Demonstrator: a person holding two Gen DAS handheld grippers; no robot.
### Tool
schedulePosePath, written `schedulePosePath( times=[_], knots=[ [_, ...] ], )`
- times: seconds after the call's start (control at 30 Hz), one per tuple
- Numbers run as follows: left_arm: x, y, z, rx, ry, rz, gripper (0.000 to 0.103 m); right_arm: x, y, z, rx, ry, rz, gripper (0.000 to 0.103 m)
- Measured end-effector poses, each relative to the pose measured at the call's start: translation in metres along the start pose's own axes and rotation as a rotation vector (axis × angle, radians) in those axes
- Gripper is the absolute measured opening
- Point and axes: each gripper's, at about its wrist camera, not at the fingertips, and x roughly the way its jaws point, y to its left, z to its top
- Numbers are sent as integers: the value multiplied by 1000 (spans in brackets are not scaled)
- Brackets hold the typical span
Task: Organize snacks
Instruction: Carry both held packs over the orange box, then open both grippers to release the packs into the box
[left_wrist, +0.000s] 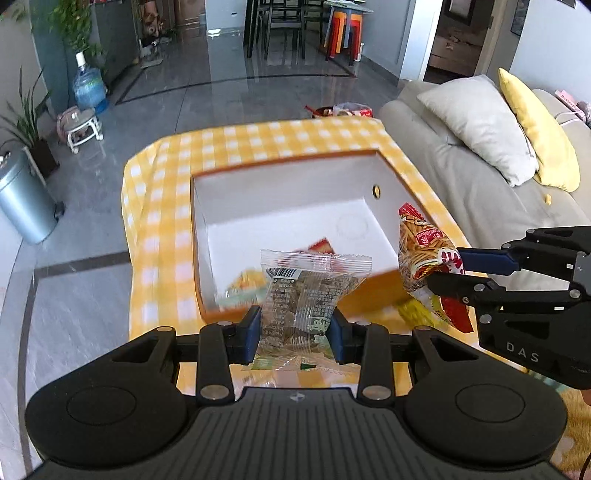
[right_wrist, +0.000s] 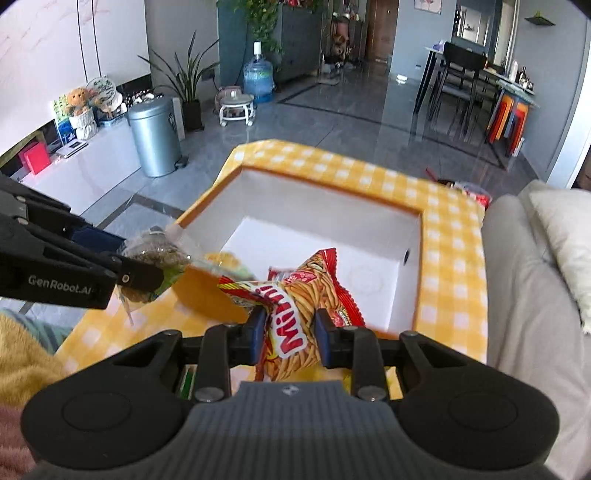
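Note:
My left gripper (left_wrist: 295, 330) is shut on a clear snack packet (left_wrist: 310, 295) with brown pieces inside, held above the near edge of an orange box (left_wrist: 280, 195) with a white inside. My right gripper (right_wrist: 290, 338) is shut on a red Mimi stick-snack bag (right_wrist: 306, 306), held over the box's near right corner; it also shows in the left wrist view (left_wrist: 428, 258). The box (right_wrist: 332, 218) holds a few snack packets (left_wrist: 243, 284) at its near end. In the right wrist view the left gripper (right_wrist: 144, 275) comes in from the left with the clear packet (right_wrist: 155, 254).
The box sits on a low table with a yellow checked cloth (left_wrist: 258, 144). A grey sofa (left_wrist: 491, 184) with cushions runs along the right. More snacks (left_wrist: 351, 110) lie beyond the table's far end. A metal bin (right_wrist: 155, 136) and a water bottle (right_wrist: 258, 79) stand on the floor.

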Motion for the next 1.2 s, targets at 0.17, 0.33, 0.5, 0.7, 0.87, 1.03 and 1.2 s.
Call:
schedulePosePath(
  times=[0.17, 0.33, 0.5, 0.7, 0.87, 1.03, 1.2],
  knots=[
    [6, 3, 27, 29, -14, 8, 41, 4, -13, 25, -5, -15, -1, 25],
    [26, 7, 46, 36, 10, 11, 41, 25, -26, 47, -21, 10, -25, 25],
    [55, 9, 55, 46, 61, 0, 41, 51, -37, 55, -25, 64, -31, 25],
    [96, 12, 60, 57, 137, 11, 41, 92, -45, 62, -52, 144, -33, 25],
    [122, 18, 63, 72, 187, 38, 41, 124, -50, 61, -80, 216, -29, 25],
    [146, 14, 66, 136, 234, 75, 41, 154, -52, 57, -106, 282, -16, 25],
    [165, 4, 62, 221, 275, 117, 42, 181, -53, 51, -118, 360, -10, 25]
  ],
)
